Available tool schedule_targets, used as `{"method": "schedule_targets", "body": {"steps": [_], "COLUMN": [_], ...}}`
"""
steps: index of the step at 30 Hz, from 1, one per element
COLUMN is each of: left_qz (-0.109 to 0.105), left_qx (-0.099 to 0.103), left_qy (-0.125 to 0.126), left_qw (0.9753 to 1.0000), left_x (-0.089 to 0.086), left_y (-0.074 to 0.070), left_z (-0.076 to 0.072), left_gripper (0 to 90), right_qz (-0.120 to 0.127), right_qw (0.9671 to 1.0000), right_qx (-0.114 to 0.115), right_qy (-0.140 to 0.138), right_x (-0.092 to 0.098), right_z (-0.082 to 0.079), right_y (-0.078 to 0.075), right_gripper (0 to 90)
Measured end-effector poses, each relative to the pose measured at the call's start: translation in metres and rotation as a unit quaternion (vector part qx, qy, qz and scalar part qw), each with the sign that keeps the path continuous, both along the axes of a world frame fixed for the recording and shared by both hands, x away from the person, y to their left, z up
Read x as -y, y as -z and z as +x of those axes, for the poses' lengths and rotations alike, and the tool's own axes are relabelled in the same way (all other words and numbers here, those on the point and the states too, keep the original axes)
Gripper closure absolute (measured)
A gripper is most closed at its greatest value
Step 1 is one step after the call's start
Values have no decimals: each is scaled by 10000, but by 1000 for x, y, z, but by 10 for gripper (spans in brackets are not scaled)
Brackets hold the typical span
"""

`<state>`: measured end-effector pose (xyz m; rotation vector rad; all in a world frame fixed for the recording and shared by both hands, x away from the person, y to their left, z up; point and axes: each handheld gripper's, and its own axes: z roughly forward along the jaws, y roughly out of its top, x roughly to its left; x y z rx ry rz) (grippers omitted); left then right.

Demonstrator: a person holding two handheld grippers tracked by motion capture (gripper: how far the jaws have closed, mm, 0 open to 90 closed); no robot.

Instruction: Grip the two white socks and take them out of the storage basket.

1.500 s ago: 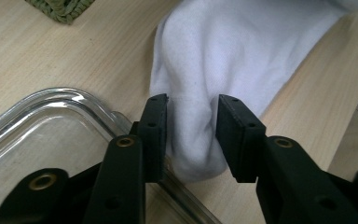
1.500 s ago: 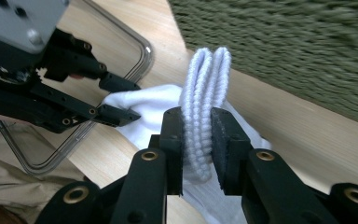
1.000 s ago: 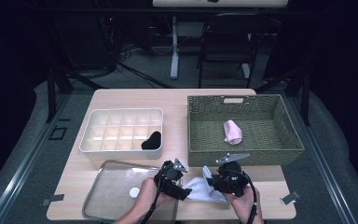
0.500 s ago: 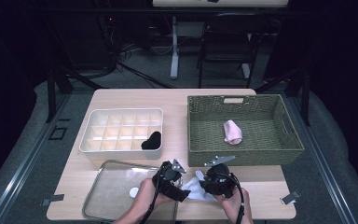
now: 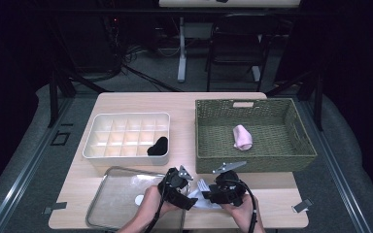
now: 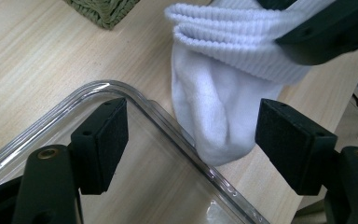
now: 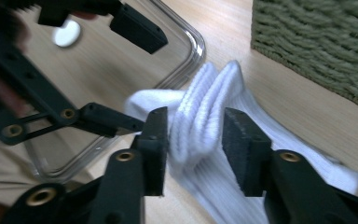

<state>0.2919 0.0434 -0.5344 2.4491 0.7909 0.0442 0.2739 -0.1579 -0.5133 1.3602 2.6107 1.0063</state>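
A white ribbed sock lies bunched on the wooden table at six o'clock, its cuff folded in layers and pinched up, its toe touching the clear tray's rim.

Table layout, high view: tray upper left, basket upper right, lid and sock at bottom edge.
Tray sits left of basket on table; dark bundle in tray's lower-right compartments, roll in basket's middle. Lid lies at lower left, below tray. Sock at bottom centre, just right of lid, below basket's left corner, between left gripper and right gripper.
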Motion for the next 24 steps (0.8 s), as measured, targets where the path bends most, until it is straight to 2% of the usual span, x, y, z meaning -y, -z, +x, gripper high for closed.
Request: {"method": "schedule_targets", "body": {"steps": [4,7,12,16,20,21,24], "left_qz": [-41,-58,-145,-122,-95,-76,-52], "left_qx": [7,52,59,11,-93,-93,-126], "left_qy": [33,42,47,10,15,30,5], "left_qw": [10000,10000,9999,9999,9999,9999,9999], "left_x": [1,3,8,12,16,16,16], "left_y": [-2,-4,-5,-1,4,4,5], "left_z": [-1,-3,-3,-2,-2,-2,-2], "left_gripper": [254,252,251,261,315,329,358], "right_qz": [116,51,-212,-297,-424,-369,-427], "right_qw": [9996,9992,9972,9953,9929,9924,9907], "right_qx": [119,143,113,-62,-435,-532,-817], "right_qy": [217,365,706,915,1021,1049,999], "right_x": [12,24,43,55,61,62,62], "right_z": [-2,-2,-4,-5,-6,-5,-2], "right_y": [-7,-9,-5,4,14,17,23], "right_gripper": [571,563,551,552,545,545,546]}}
